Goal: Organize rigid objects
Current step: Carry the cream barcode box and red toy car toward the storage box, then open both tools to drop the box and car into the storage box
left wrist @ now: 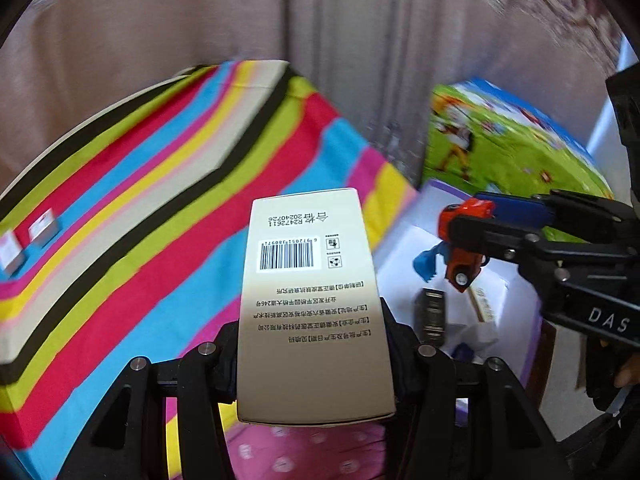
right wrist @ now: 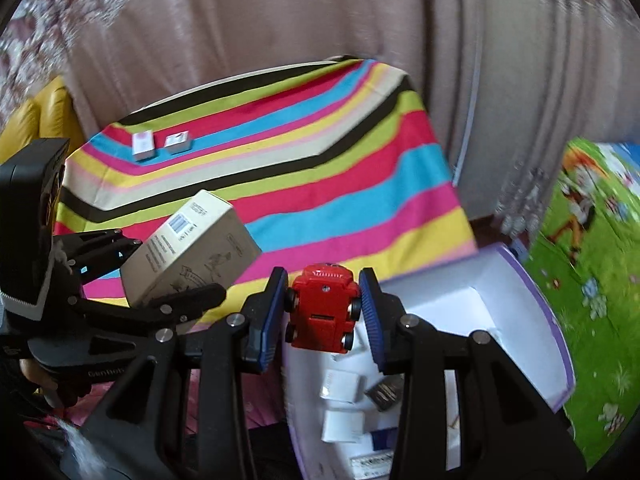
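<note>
Clamped between the black fingers of the left gripper [left wrist: 316, 360] is a tall cream cardboard carton with a barcode and printed text [left wrist: 312, 304], held in the air above the striped, many-coloured cloth [left wrist: 120, 208]. Beside it the right gripper [right wrist: 324, 312] has its blue-padded fingers [right wrist: 370, 312] pressed on the sides of a small red toy car [right wrist: 323, 308] (wheels facing the pads), over an open white box with a purple rim [right wrist: 536, 304] holding small packets. Two small white boxes [right wrist: 162, 145] lie far off on the cloth.
</note>
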